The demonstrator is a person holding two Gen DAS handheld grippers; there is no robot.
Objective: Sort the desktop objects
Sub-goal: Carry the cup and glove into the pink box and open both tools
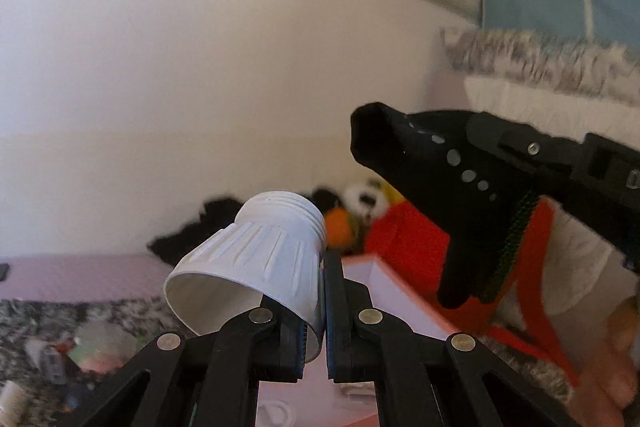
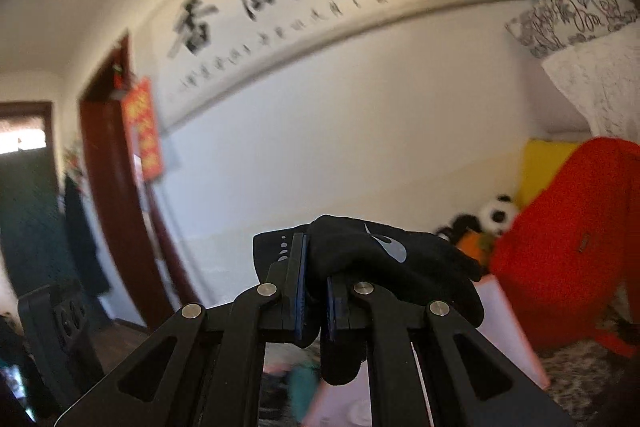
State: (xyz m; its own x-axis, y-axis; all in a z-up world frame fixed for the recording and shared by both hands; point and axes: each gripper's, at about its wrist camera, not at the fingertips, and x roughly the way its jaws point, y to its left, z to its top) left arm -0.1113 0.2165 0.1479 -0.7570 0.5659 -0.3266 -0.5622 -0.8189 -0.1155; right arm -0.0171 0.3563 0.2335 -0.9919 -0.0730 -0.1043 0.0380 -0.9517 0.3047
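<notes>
Above the pink box [image 1: 404, 299], left fingers [image 1: 316, 311] clamping white cup [image 1: 256, 259] rim, right fingers [image 2: 316, 291] pinching black glove [image 2: 384, 263].

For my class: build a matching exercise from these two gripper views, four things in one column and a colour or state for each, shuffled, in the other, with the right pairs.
Things:
1. white ribbed cap
2. black glove
3. panda toy
4. box

Descriptions:
A. lying by the far wall
B. pinched in the left gripper
C. open-topped, white inside
D. clamped in the right gripper

Pairs: 1-B, 2-D, 3-A, 4-C
</notes>
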